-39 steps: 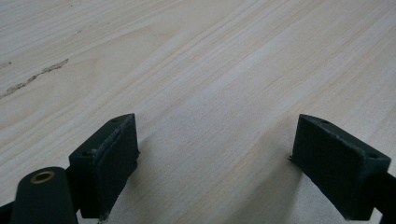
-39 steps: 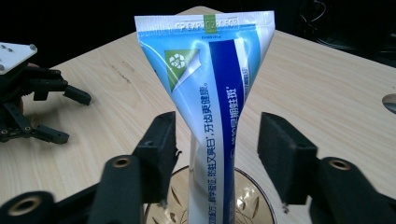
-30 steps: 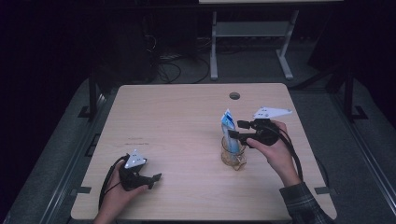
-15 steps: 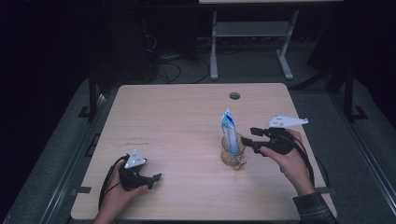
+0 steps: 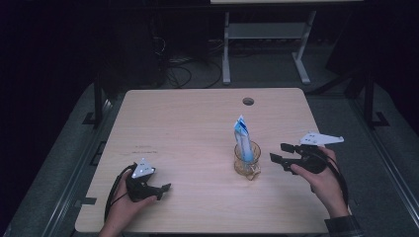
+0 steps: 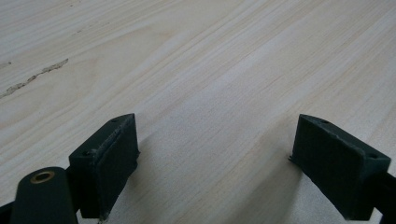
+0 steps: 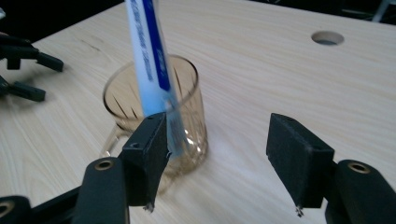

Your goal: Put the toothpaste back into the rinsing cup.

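Since the earlier frame my right gripper (image 5: 277,152) is drawing back from the tube (image 5: 243,139) toward the table's right edge, its jaws having just been opening and nothing sitting between them, while my left gripper (image 5: 163,189) is staying put near the front left corner. From the high view I am seeing the tube standing in the glass mug (image 5: 247,160) right of centre on the pale wooden table (image 5: 188,128), just to the left of the right gripper's spread jaws and apart from them; the tube's long axis is running nearly upright, its flat crimped end pointing up and tipping slightly toward the far left. A round cable hole (image 5: 248,101) is showing near the table's far edge, and beyond it the room is lying dark, with a grey floor, a white metal frame (image 5: 267,39) and loose cables. Through the left gripper view I am looking at open jaws with bare wood grain between them, the left gripper (image 6: 215,154) hanging just over the board. Through the right gripper view the right gripper (image 7: 224,154) is standing wide and empty, the mug (image 7: 154,107) sitting just beyond its left-hand jaw and the white-and-blue tube (image 7: 149,56) leaning up out of it toward the upper left.
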`<state>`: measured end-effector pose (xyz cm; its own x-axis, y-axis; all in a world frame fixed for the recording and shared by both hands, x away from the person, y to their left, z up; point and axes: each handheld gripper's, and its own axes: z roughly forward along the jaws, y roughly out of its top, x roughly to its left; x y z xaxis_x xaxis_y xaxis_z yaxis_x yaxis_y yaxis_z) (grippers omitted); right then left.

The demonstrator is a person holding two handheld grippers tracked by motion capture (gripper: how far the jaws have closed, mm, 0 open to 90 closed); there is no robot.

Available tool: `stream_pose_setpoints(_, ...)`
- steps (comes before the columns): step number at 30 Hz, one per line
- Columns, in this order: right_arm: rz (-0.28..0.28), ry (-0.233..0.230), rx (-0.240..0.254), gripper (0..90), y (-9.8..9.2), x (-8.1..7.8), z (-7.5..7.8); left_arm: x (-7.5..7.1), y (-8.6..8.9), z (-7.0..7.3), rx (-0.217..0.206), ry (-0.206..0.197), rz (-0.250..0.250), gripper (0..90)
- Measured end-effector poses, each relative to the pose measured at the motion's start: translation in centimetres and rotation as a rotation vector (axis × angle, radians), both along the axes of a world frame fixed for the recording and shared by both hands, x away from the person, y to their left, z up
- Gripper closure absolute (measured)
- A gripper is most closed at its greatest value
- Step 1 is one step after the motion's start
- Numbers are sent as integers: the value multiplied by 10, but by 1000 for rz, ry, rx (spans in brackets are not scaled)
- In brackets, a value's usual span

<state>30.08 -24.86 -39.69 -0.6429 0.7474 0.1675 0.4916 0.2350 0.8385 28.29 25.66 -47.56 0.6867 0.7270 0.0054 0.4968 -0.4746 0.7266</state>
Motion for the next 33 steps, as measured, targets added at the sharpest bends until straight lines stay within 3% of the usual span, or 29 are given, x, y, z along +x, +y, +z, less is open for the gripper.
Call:
stream_pose_setpoints(15, -68, 52, -62, 307, -27, -18, -32, 0, 0, 0, 0, 1, 0, 132)
stream_pose_setpoints(27, -114, 114, -212, 227, -33, -24, -64, 0, 0, 0, 4, 3, -3, 132)
stream_pose_setpoints(33, -143, 127, -250, 201, -34, -29, -74, -1, 0, 0, 4, 3, -4, 132)
